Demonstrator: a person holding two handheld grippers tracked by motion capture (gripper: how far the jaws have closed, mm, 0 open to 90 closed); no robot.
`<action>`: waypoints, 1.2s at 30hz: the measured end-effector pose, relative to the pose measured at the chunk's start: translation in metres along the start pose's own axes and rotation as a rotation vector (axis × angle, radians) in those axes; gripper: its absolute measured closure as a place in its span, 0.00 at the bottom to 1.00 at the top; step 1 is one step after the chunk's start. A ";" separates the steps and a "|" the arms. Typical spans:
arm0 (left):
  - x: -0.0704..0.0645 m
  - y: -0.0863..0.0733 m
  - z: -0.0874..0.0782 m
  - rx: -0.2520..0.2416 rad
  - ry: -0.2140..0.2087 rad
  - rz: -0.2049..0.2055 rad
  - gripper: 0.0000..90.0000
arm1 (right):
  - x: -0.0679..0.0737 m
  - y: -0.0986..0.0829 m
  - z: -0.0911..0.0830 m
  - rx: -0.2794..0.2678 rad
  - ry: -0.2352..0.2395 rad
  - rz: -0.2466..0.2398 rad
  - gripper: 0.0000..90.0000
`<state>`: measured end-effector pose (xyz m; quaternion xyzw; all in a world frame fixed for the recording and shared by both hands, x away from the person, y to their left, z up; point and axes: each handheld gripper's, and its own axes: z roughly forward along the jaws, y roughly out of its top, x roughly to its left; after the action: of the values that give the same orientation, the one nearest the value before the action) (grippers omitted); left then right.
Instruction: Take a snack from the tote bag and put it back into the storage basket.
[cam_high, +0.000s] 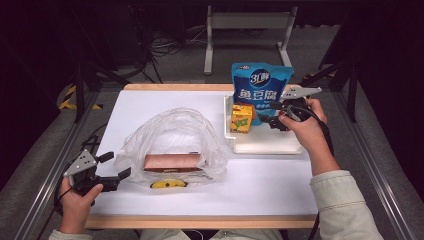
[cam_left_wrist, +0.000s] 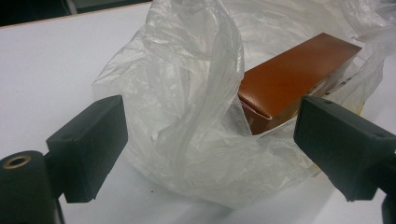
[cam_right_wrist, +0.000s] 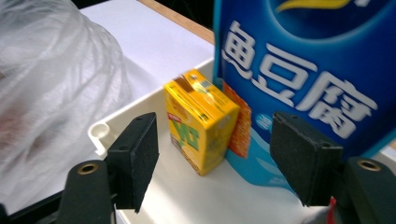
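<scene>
Sitting nearest: left gripper (cam_high: 111, 167), jaws spread wide, holding nothing, just beside the plastic bag (cam_high: 172, 132)
Bag: crumpled clear plastic on the white table (cam_high: 260, 185), brown box (cam_high: 172, 162) lying inside
Tray: white tray (cam_high: 265, 145) farther right, yellow juice box (cam_high: 241, 118) upright, touching the blue pouch (cam_high: 260, 85)
Right gripper (cam_high: 272, 114): jaws wide, nothing gripped, juice box between them but apart

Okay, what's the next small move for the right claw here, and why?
Probably ease the right claw forward and close it on the yellow drink carton. Its jaws stand open on either side of the carton, which stands upright in the white tray against the blue fish tofu pouch. The left claw is open at the plastic bag, which already holds a brown box.
</scene>
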<state>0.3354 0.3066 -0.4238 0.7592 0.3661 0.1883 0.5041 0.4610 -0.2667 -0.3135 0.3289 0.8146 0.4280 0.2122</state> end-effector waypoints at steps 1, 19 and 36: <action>0.000 0.000 -0.001 -0.002 0.003 0.000 0.11 | 0.003 0.002 0.000 -0.004 0.003 -0.010 0.36; 0.001 -0.001 -0.001 -0.010 0.005 -0.007 0.11 | 0.053 0.034 0.005 -0.084 0.156 -0.043 0.31; -0.003 -0.003 -0.007 0.000 0.030 0.017 0.11 | 0.095 0.050 0.018 -0.096 0.233 -0.118 0.30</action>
<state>0.3279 0.3098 -0.4230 0.7594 0.3671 0.2041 0.4969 0.4245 -0.1680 -0.2879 0.2180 0.8302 0.4887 0.1565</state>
